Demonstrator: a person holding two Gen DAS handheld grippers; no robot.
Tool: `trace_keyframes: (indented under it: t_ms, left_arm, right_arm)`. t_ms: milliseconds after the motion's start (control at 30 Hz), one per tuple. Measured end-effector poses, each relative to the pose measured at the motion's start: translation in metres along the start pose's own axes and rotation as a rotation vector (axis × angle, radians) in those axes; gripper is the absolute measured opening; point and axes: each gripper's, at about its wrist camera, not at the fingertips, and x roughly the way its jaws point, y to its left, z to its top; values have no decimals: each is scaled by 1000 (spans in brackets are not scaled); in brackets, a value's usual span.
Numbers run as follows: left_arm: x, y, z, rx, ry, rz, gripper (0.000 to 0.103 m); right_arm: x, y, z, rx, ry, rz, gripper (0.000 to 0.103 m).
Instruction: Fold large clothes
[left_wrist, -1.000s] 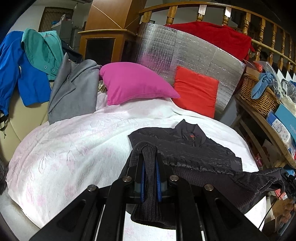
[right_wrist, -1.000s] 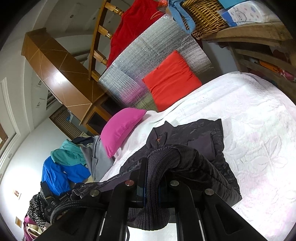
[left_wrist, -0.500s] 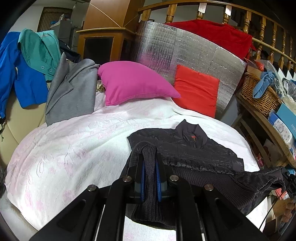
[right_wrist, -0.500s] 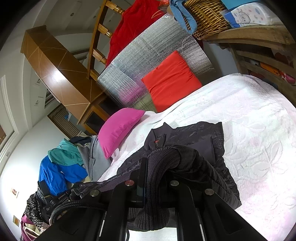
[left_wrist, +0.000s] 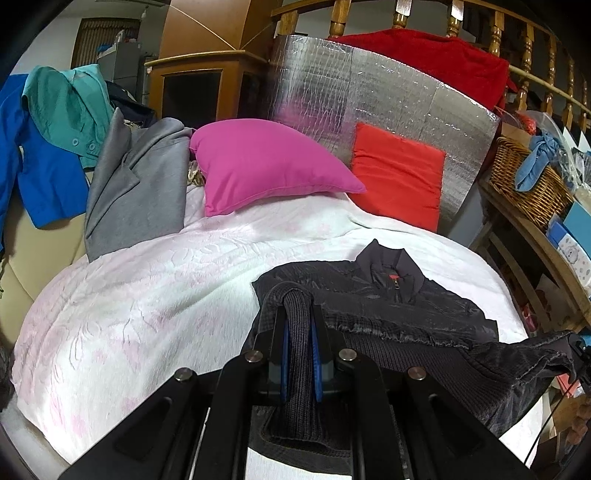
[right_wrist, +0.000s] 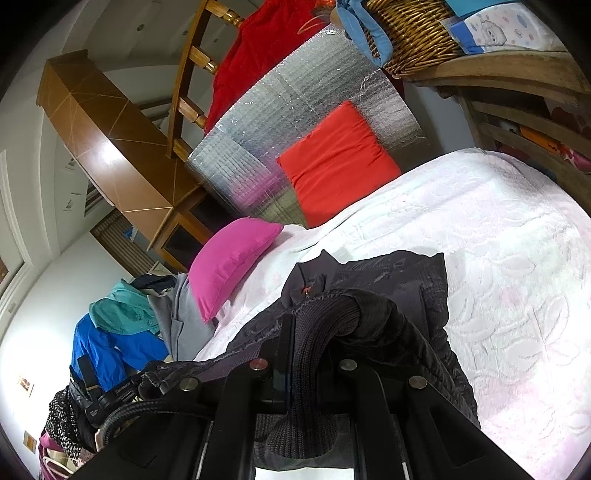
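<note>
Black jacket lies on the near right part of the white bedspread, collar w/ red zip pull pointing far toward the red cushion; long axis runs near-to-far, hem lifted at the near edge; left gripper clenched on the ribbed knit hem at its left corner; right gripper clenched on the same hem at the right corner; open bedspread to the left and far of the jacket up to the pink pillow; right side hemmed in by wooden shelf w/ wicker basket; grey coat at far left edge.
</note>
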Motion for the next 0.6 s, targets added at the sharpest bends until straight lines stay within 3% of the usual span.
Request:
trace_keyframes:
  t_ms: [600]
  left_arm:
    - [22,-8,10,27,23,20,11]
  right_arm:
    - [21,-4,11,-5,28,-50,8]
